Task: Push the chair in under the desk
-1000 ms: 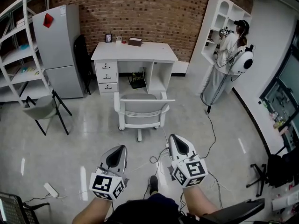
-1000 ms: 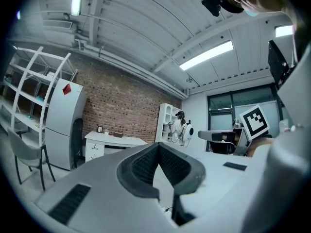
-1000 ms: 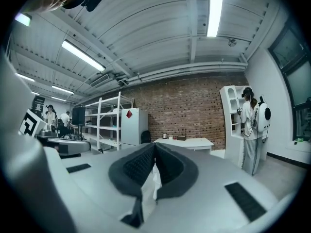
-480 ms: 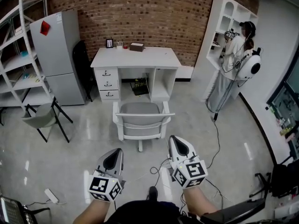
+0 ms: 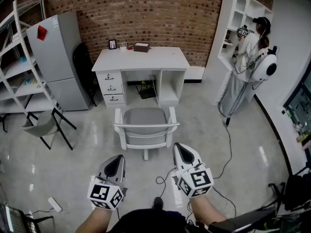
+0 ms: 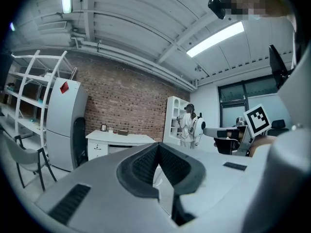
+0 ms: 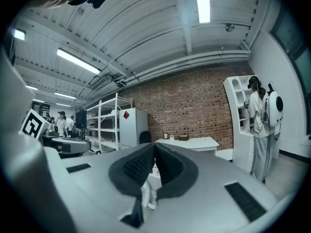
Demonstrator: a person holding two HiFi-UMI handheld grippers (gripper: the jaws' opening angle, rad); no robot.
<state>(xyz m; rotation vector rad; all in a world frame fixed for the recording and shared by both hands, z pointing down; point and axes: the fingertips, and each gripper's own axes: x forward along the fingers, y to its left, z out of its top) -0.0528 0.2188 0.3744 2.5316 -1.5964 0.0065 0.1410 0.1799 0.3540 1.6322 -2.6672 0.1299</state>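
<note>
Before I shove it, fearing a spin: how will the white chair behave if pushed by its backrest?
The chair probably moves easily; only a central post shows beneath, suggesting a swivel base. An off-centre push on the backrest may turn it. Its thin open frame looks light, so a high push could tip it.

In the head view the small items (image 5: pixel 141 46) at the back edge of the tabletop (image 5: pixel 146 59) are too small to name, the base of the chair (image 5: pixel 145 123) is mostly hidden beneath its seat, and the shelf rack (image 5: pixel 24 89) is cut off at the left edge.
</note>
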